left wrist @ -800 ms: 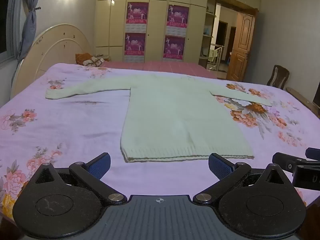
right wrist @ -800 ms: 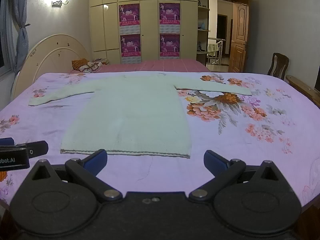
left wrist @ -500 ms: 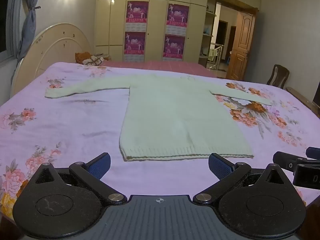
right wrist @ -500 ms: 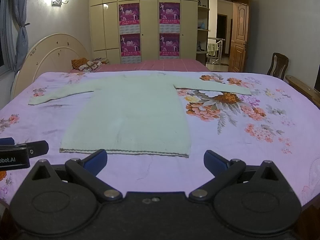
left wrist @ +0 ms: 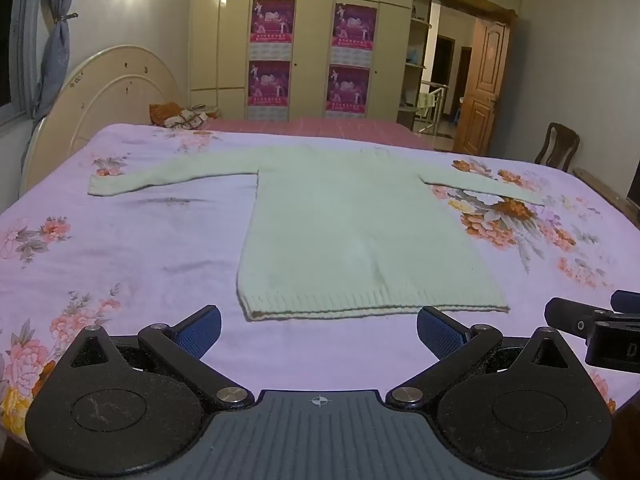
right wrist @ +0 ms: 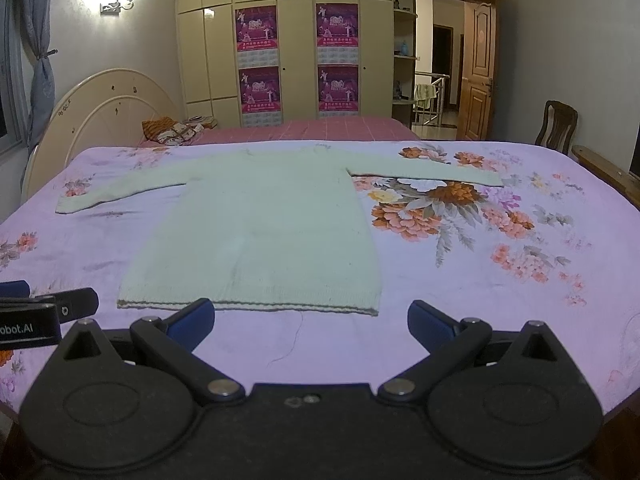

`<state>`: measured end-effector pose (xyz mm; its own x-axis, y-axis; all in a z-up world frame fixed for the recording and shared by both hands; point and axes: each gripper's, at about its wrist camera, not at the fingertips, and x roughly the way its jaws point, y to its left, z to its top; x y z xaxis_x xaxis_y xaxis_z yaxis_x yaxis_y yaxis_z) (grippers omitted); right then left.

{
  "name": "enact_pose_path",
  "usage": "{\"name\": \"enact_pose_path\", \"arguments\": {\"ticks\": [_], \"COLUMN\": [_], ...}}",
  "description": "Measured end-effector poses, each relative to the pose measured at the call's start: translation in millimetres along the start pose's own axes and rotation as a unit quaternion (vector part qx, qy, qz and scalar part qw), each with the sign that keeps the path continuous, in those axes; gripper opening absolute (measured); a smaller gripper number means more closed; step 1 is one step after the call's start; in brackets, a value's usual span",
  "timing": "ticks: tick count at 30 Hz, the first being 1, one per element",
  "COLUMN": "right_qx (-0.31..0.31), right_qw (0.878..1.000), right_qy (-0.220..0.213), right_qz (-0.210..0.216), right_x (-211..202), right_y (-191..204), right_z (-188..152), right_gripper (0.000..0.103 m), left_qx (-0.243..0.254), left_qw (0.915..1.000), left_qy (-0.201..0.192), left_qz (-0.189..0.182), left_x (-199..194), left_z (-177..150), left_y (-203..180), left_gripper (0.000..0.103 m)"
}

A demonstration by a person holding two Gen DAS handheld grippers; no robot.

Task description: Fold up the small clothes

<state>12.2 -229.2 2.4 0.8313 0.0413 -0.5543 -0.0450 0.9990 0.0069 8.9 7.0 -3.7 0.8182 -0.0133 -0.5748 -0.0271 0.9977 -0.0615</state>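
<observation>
A small pale green knit sweater (left wrist: 356, 232) lies flat on the bed, both sleeves spread out, hem toward me; it also shows in the right wrist view (right wrist: 264, 232). My left gripper (left wrist: 319, 330) is open and empty, just short of the hem, near its left half. My right gripper (right wrist: 310, 320) is open and empty, just short of the hem's right corner (right wrist: 374, 311). Each gripper shows at the edge of the other's view: the right one (left wrist: 592, 328), the left one (right wrist: 44, 308).
The bed has a lilac floral sheet (left wrist: 120, 240). A cream headboard (left wrist: 108, 100) stands at the left. A second bed with a red cover (right wrist: 312, 130) and a wardrobe (right wrist: 288, 40) lie beyond. A wooden chair (right wrist: 556, 124) and a bench edge (right wrist: 608, 174) are at the right.
Both grippers have crept slightly forward toward the sweater hem. Both stay open. The sweater has not moved.
</observation>
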Motion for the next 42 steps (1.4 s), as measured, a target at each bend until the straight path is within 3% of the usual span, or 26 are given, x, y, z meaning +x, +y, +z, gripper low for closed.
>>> {"name": "enact_pose_path", "arguments": {"ticks": [18, 22, 26, 28, 30, 34, 38, 42], "right_qx": [-0.005, 0.006, 0.007, 0.009, 0.005, 0.023, 0.013, 0.013], "right_qw": [1.0, 1.0, 1.0, 1.0, 1.0, 0.996, 0.997, 0.996], "right_qy": [0.002, 0.006, -0.008, -0.016, -0.027, -0.08, -0.048, -0.03], "right_qz": [-0.001, 0.007, -0.004, -0.005, -0.012, -0.017, -0.052, -0.078], "right_x": [9.2, 10.9, 15.6, 18.1, 22.1, 29.3, 49.7, 74.5], "right_y": [4.5, 3.8, 2.5, 0.3, -0.5, -14.4, -29.2, -41.9], "right_z": [0.8, 1.7, 5.3, 9.3, 13.3, 26.1, 41.9, 57.3], "right_gripper": [0.102, 0.102, 0.102, 0.102, 0.102, 0.102, 0.102, 0.102], "left_qx": [0.0, -0.006, -0.026, -0.029, -0.031, -0.036, -0.061, -0.049], "left_qw": [1.0, 0.9998, 0.9993, 0.9983, 0.9981, 0.9976, 0.9964, 0.9976], "left_qy": [0.003, -0.002, 0.002, 0.004, -0.013, -0.027, -0.033, -0.041], "left_qz": [0.0, -0.019, -0.026, -0.05, -0.051, -0.053, -0.049, -0.028], "left_x": [3.2, 3.4, 11.6, 18.7, 20.8, 35.7, 59.6, 93.3], "left_z": [-0.1, 1.7, 10.1, 15.3, 20.3, 37.2, 52.6, 70.7], "left_y": [0.5, 3.1, 9.0, 13.5, 16.2, 19.6, 24.4, 19.5], "left_gripper": [0.103, 0.103, 0.103, 0.103, 0.103, 0.103, 0.103, 0.103]}}
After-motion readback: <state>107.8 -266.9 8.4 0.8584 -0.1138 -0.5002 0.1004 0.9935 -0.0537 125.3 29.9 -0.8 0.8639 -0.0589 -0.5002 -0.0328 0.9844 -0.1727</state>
